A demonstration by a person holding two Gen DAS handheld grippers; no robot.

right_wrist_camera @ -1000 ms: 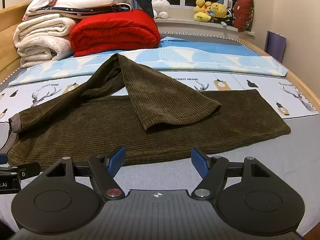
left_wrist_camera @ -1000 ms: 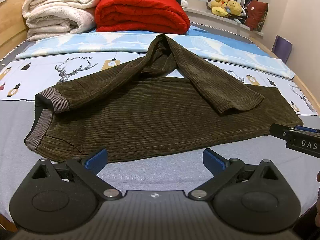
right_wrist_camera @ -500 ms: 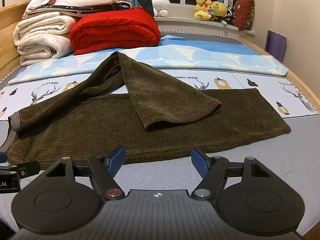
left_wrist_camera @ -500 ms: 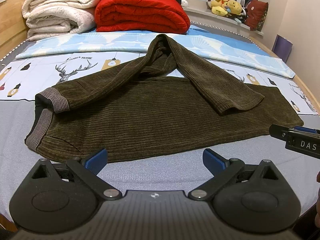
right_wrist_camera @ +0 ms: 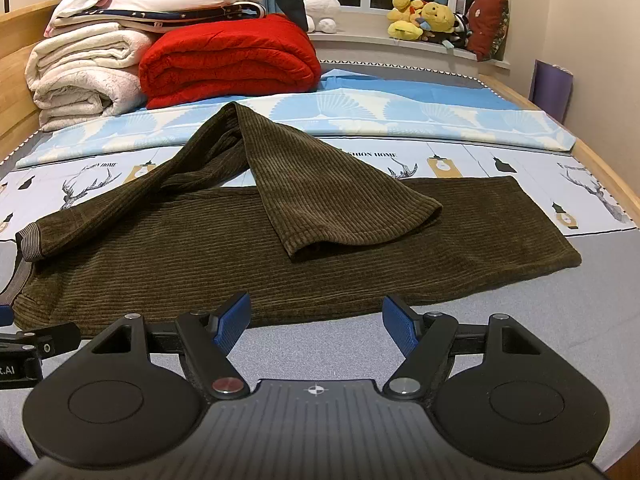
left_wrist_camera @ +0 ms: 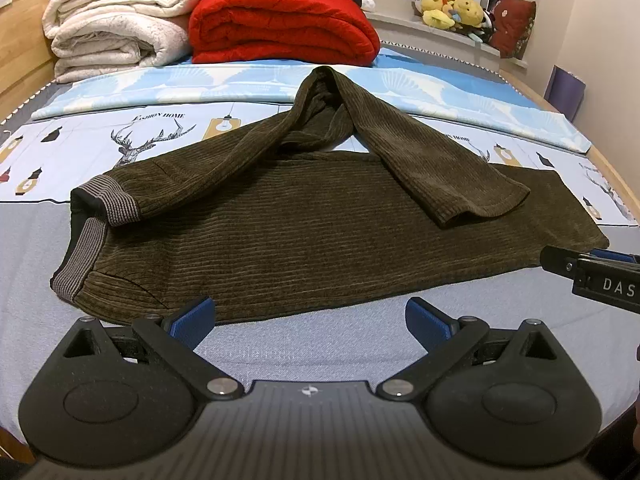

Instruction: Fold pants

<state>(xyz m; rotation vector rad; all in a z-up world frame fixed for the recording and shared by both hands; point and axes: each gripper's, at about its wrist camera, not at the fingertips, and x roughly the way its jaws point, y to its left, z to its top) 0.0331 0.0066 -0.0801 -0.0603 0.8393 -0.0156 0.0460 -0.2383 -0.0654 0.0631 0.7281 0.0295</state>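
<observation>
Dark olive corduroy pants [left_wrist_camera: 288, 232] lie across the bed, waistband [left_wrist_camera: 80, 252] at the left, one leg flat, hem to the right. The other leg [left_wrist_camera: 440, 172] is bent back on itself, its hem lying on the flat leg. They also show in the right wrist view [right_wrist_camera: 208, 256]. My left gripper [left_wrist_camera: 308, 320] is open and empty, just short of the pants' near edge. My right gripper [right_wrist_camera: 316, 322] is open and empty, also just short of the near edge. Each gripper's body shows at the other view's side edge.
A red folded blanket [left_wrist_camera: 280, 24] and white folded blankets [left_wrist_camera: 116, 20] are stacked at the bed's far end. Plush toys [right_wrist_camera: 424, 16] sit on the window sill. A wooden bed rail [right_wrist_camera: 612, 184] runs along the right. Grey sheet [left_wrist_camera: 304, 352] lies under the grippers.
The right wrist view has tilted up a little and moved slightly closer to the pants. The left gripper and the pants have not moved.
</observation>
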